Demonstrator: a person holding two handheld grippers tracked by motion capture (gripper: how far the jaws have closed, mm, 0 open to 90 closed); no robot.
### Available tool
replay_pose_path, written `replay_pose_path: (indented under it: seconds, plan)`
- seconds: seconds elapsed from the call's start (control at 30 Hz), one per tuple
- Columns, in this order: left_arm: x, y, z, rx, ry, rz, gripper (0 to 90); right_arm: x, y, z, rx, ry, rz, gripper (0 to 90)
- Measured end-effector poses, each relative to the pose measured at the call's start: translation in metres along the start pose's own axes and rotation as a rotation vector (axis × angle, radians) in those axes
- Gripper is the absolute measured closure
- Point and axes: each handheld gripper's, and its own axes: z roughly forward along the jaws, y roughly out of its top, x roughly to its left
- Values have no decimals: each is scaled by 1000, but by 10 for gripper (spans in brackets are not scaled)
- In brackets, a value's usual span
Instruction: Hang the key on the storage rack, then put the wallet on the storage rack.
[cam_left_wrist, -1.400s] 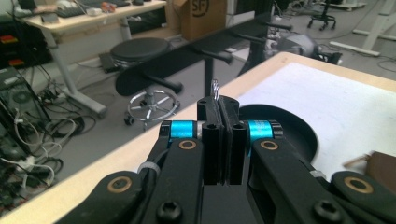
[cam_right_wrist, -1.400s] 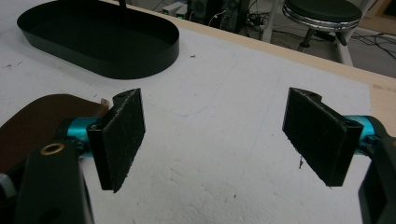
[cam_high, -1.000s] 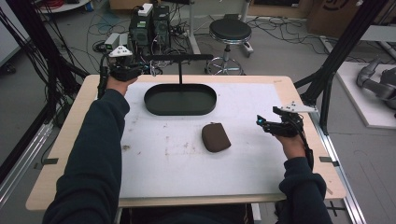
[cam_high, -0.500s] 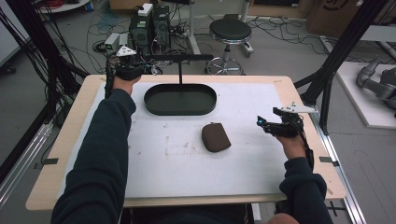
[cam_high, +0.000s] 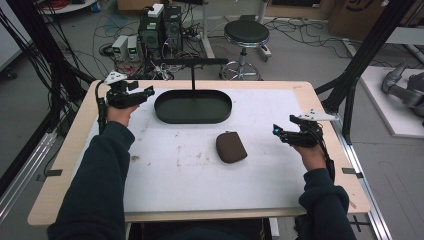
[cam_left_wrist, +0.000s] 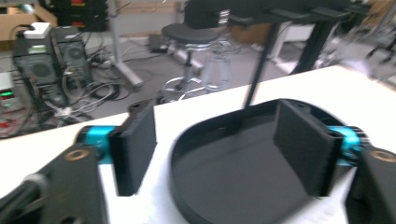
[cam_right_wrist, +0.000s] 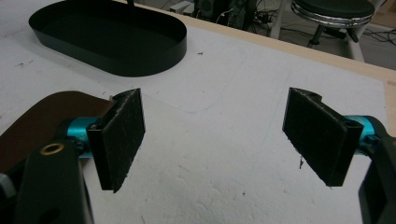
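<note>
The left gripper (cam_high: 148, 92) hovers, jaws spread and empty, at the desk's far-left corner, just beside the left end of the shallow black oval metal tray (cam_high: 165, 111), likely lining up on its rim. The right gripper (cam_high: 277, 133), jaws apart and holding nothing, waits near the right edge, facing the brown soft rounded pouch (cam_high: 231, 148) lying mid-desk, probably its pick.

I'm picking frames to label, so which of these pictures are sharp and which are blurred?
Left gripper view: soft all over, the black tray and the stool behind it smeared, likely motion blur. Right gripper view: sharp, the grain of the left pad and the specks on the white mat clear. High view: evenly lit, slightly soft, the brown pouch easy to make out.
</note>
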Motion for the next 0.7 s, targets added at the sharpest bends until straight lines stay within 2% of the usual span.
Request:
replay_pose_path:
  seconds: [0.17, 0.23, 0.57, 0.7]
  plan:
    - [-14, -5, -22, -45, -51, 59, 188, 5, 2, 5, -2, 7, -13, 213]
    - [-17, -9, -28, -53, -55, 80, 188, 8, 1, 6, -3, 11, -22, 212]
    - [-21, -40, -53, -22, -60, 65, 189, 20, 2, 6, 8, 32, -30, 212]
    - [-24, -51, -60, -2, -53, 66, 189, 29, 0, 9, 15, 47, -27, 213]
